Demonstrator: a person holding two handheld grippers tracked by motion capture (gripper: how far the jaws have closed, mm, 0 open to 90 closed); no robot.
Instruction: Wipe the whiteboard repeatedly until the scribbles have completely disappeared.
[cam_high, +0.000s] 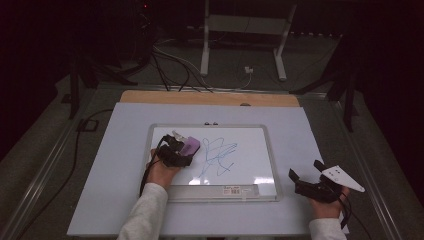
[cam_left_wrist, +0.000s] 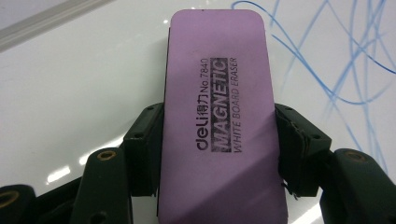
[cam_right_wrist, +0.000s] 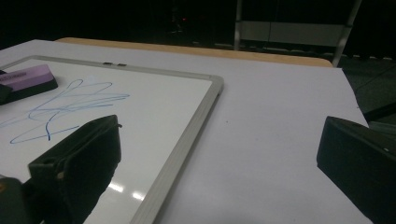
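Two black jaws of the left hand-held gripper (cam_high: 186, 148) press on the long sides of a purple eraser (cam_left_wrist: 219, 121), which sticks out ahead of them over the whiteboard (cam_high: 250, 137), apparently resting flat on it, though the contact itself is hard to make out. Just ahead of that hand-held gripper and to its right runs a blue scribble (cam_high: 217, 155). Well apart, off the whiteboard's right edge on the pale desk (cam_high: 125, 165), the right hand-held gripper (cam_high: 305, 172) holds its jaws wide with nothing between them.
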